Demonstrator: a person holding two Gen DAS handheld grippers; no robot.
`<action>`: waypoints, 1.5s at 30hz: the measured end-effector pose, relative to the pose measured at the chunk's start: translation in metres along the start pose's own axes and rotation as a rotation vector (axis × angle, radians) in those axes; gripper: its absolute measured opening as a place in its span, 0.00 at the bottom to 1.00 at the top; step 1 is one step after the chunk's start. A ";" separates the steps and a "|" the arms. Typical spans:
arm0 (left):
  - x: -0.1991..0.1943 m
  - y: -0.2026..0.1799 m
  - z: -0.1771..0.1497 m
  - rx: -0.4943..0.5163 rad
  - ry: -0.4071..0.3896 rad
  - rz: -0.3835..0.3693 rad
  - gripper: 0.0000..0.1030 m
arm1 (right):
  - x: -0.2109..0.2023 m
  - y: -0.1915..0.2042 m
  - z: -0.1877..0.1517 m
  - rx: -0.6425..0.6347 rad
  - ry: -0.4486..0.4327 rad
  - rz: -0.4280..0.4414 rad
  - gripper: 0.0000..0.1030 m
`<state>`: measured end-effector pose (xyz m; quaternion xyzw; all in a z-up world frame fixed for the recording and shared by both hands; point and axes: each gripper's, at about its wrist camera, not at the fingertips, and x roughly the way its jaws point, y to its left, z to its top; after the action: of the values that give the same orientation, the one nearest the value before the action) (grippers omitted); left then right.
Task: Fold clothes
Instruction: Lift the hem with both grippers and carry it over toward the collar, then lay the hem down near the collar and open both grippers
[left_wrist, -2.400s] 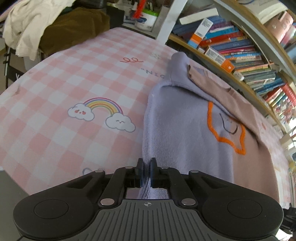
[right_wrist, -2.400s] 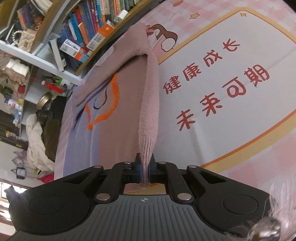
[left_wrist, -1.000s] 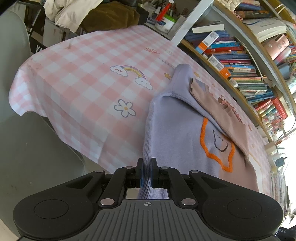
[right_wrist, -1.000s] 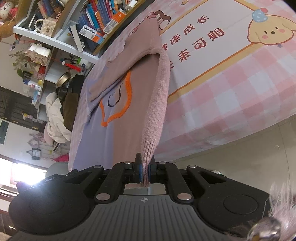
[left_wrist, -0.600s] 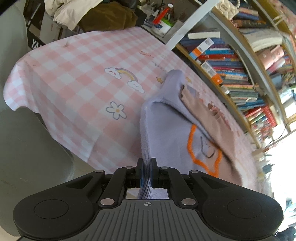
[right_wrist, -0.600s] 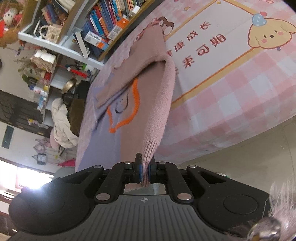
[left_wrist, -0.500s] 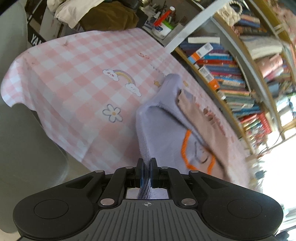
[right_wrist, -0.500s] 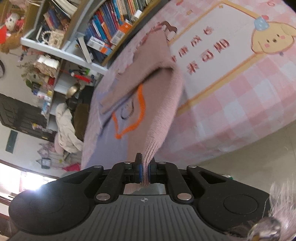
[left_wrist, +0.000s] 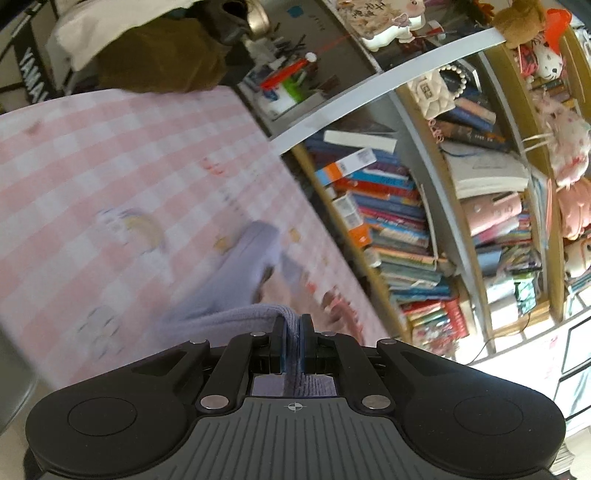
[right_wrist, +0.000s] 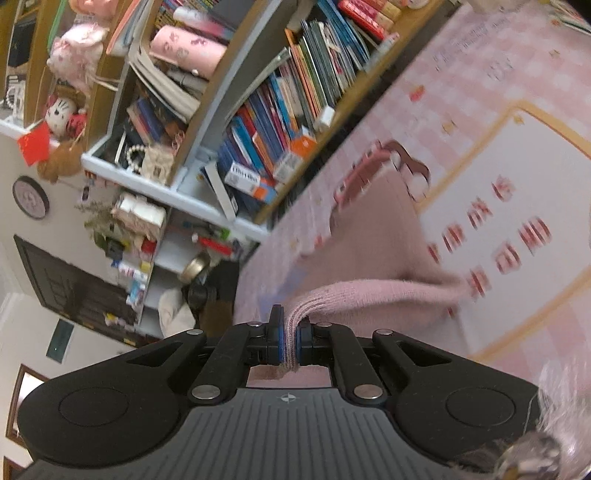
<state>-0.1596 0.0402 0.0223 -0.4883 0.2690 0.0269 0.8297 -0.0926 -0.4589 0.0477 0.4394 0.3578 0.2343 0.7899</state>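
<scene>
The soft knitted sweater (left_wrist: 236, 273) is lavender on the half seen from the left wrist and dusty pink (right_wrist: 373, 266) on the half seen from the right. Under it the pink-and-white checked cotton tablecloth (left_wrist: 92, 158) carries a blurred rainbow with clouds, and on the right-wrist side a white panel with a yellow border and red characters (too smeared to read). Both black plastic grippers, the left gripper (left_wrist: 291, 341) and the right gripper (right_wrist: 290, 341), have blue pads. The crowded bookshelf (left_wrist: 399, 206) shows blue, red and orange spines
</scene>
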 end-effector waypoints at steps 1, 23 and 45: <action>0.008 -0.003 0.005 0.003 -0.001 -0.006 0.05 | 0.006 0.001 0.006 -0.002 -0.007 -0.003 0.05; 0.116 0.011 0.064 0.039 0.137 0.051 0.05 | 0.109 -0.019 0.059 0.058 -0.059 -0.167 0.06; 0.143 -0.009 0.078 0.466 0.051 0.176 0.70 | 0.150 -0.007 0.068 -0.317 -0.101 -0.496 0.42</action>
<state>-0.0017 0.0687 -0.0085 -0.2589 0.3302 0.0240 0.9074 0.0552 -0.3961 0.0119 0.2208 0.3735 0.0648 0.8986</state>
